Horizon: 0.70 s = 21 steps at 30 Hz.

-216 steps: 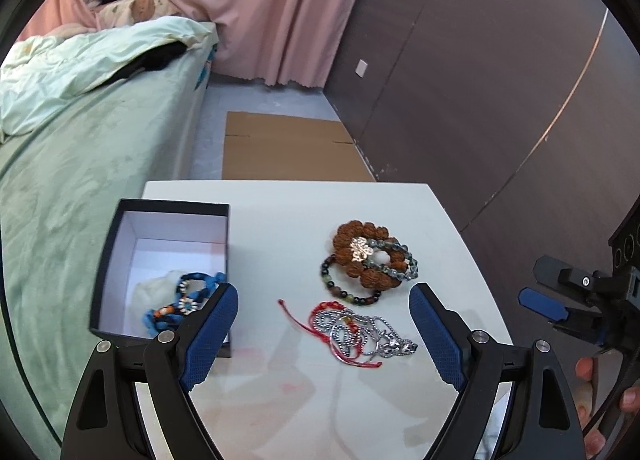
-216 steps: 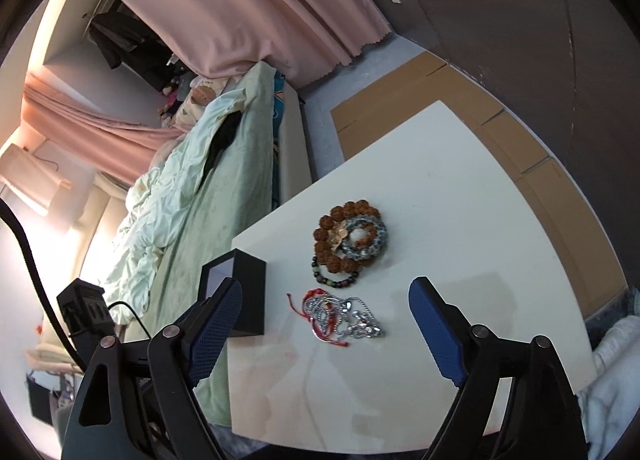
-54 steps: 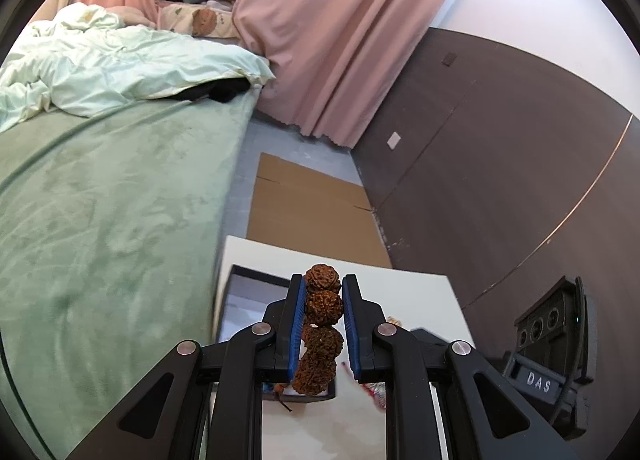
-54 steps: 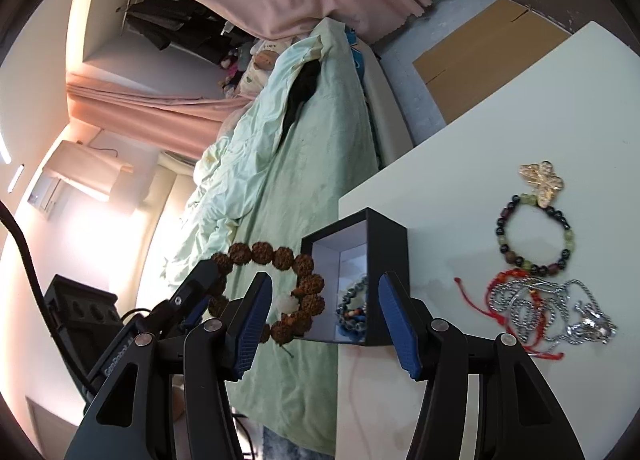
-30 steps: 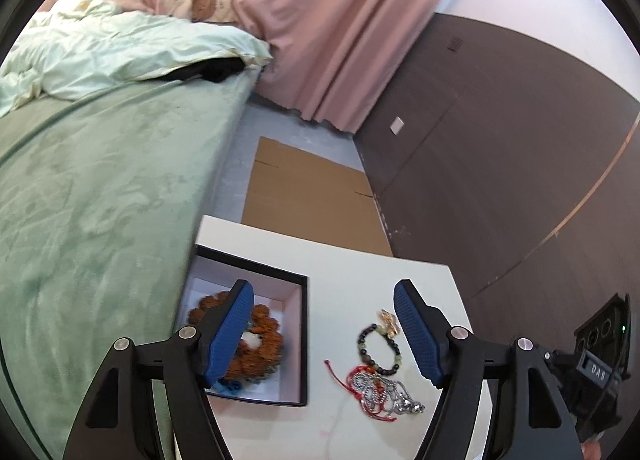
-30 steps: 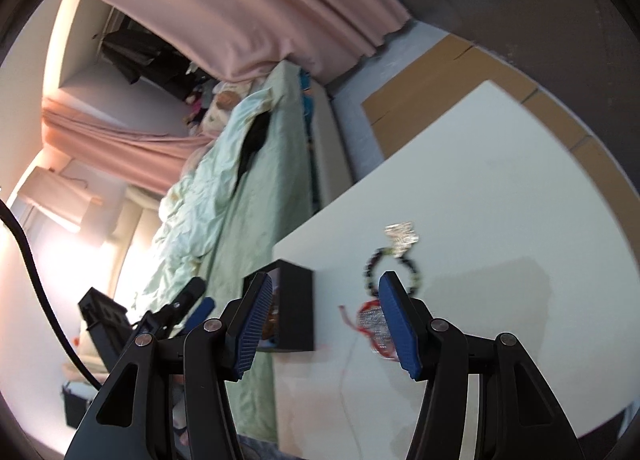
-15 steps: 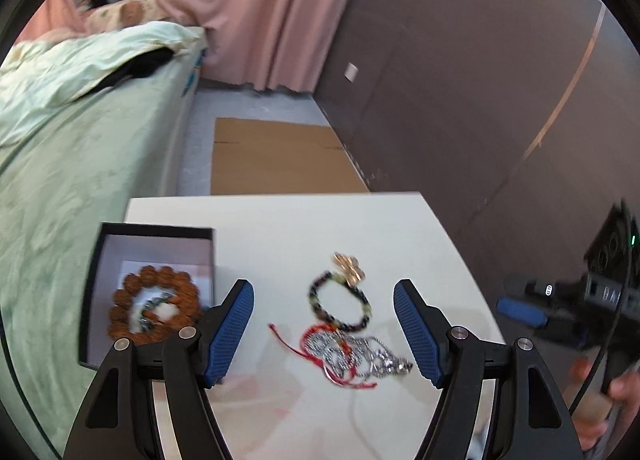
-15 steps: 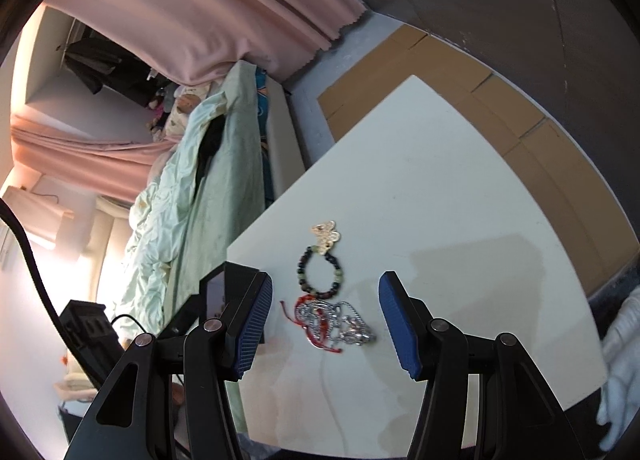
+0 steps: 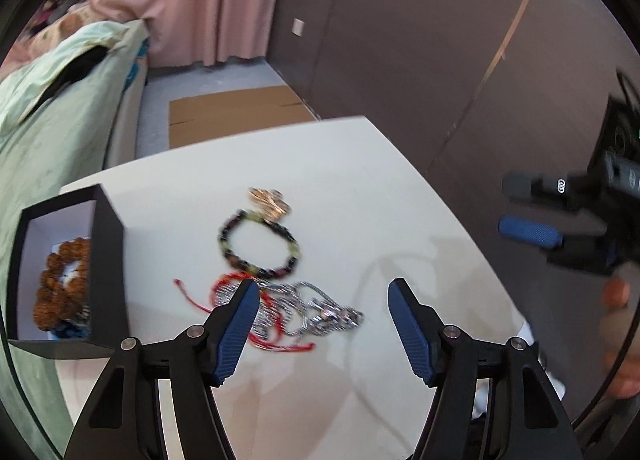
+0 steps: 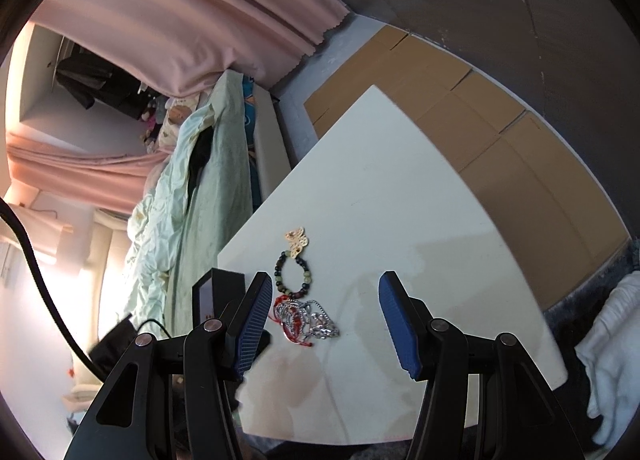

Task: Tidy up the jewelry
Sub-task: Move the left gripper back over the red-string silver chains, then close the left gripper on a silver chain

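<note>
Left wrist view: our left tool (image 9: 320, 324), spread and empty, hangs over the tangled silver chain with red cord (image 9: 288, 308) on the white counter (image 9: 360, 179), beside the dark multicoloured bead bracelet (image 9: 258, 246). We should pinch the tangle's thick middle, lift it whole, and carry it to the open black box (image 9: 104, 260) at left.

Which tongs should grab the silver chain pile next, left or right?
Left, probably. The left tongs are open with the silver chain pile framed right between the fingers, and the black box sits just beside them. The right tongs are open too, but look further back from the pile.
</note>
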Each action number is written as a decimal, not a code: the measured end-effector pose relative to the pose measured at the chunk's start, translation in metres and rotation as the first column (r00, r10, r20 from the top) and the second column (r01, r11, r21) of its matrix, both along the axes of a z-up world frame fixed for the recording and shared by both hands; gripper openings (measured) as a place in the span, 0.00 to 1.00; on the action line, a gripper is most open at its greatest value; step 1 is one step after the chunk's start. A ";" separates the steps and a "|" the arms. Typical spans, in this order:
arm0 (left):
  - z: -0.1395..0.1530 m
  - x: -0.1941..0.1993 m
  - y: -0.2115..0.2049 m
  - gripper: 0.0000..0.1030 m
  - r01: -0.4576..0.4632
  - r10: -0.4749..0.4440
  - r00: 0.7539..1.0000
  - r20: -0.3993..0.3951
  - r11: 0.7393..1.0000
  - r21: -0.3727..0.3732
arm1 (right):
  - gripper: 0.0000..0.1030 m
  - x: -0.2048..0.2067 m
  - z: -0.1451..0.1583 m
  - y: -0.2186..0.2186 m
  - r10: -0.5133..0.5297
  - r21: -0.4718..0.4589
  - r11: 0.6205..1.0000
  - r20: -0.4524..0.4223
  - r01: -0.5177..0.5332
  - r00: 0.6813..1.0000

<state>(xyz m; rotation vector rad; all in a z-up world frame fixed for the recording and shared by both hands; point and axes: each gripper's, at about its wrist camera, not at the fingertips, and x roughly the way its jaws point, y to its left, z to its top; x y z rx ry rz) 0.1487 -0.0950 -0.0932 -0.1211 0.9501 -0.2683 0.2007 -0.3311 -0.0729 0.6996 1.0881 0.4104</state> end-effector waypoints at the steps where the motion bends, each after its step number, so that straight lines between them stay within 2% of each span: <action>1: -0.003 0.000 -0.003 0.66 0.009 -0.009 1.000 -0.003 1.000 0.009 | 0.55 -0.001 0.000 -0.003 -0.008 0.002 1.000 -0.001 0.008 1.000; 3: -0.009 0.000 -0.010 0.66 0.022 -0.022 1.000 -0.011 0.999 0.029 | 0.55 -0.002 0.000 -0.008 -0.024 0.005 1.000 -0.005 0.024 1.000; 5: -0.016 0.001 -0.014 0.59 0.027 -0.026 1.000 -0.016 0.999 0.043 | 0.55 -0.002 -0.001 -0.010 -0.032 0.007 0.999 -0.009 0.032 0.999; 12: -0.042 0.005 -0.026 0.47 0.064 -0.060 0.994 -0.096 0.997 0.043 | 0.55 -0.003 0.000 -0.014 -0.033 0.020 0.999 -0.007 0.033 0.999; 21: -0.045 0.006 -0.034 0.46 0.057 -0.052 0.996 -0.072 0.996 0.073 | 0.55 -0.004 -0.002 -0.016 -0.026 0.026 0.999 -0.010 0.027 1.000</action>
